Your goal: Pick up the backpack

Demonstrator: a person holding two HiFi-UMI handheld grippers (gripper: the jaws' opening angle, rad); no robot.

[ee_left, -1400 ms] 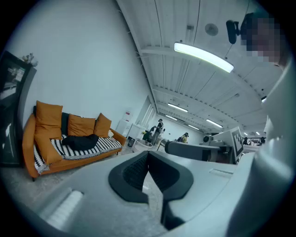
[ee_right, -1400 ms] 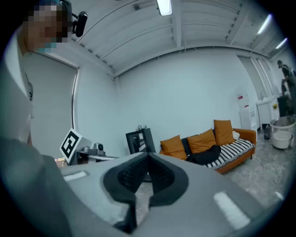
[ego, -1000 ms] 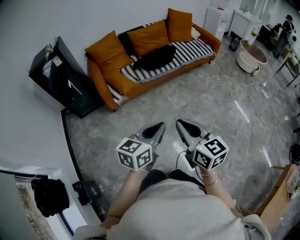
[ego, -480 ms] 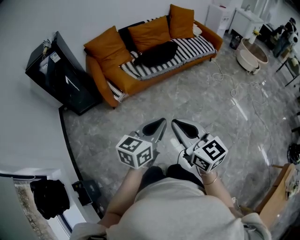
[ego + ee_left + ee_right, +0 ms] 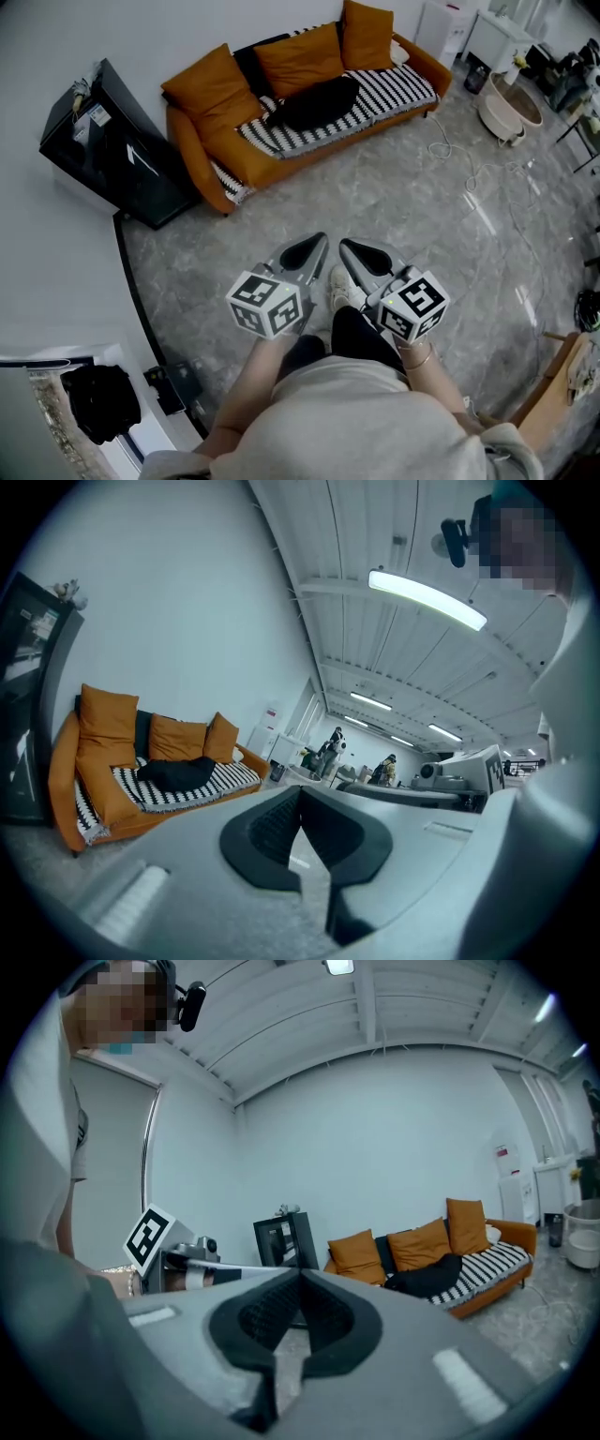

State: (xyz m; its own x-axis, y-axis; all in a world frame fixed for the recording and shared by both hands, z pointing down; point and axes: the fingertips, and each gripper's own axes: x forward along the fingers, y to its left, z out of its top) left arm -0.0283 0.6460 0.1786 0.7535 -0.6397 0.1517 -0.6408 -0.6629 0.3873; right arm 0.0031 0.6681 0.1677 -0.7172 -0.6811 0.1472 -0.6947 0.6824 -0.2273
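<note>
the backpack (image 5: pixel 314 101) lies dark on the striped seat of the sofa (image 5: pixel 192 150), well apart from the person. the step in hand looks like the approach (nothing gripped yet). the left gripper (image 5: pixel 307 251) and right gripper (image 5: pixel 364 253) point that way, jaws pressed together and empty. next they must get close and part the jaws.

a burnt-orange fabric sofa (image 5: pixel 192 150) has matching orange square cushions (image 5: pixel 298 62) and a black-and-white striped throw (image 5: pixel 398 89). the soft, slumped backpack (image 5: pixel 314 101) is plain black. the tall glossy cabinet (image 5: pixel 112 155) is black, the polished stone floor (image 5: pixel 422 211) is grey with paler marbling, and the smooth wall (image 5: pixel 56 253) is white. the left gripper (image 5: pixel 317 242) and right gripper (image 5: pixel 349 247) are pale grey with black pads (image 5: pixel 302 253) and black-and-white square markers.
</note>
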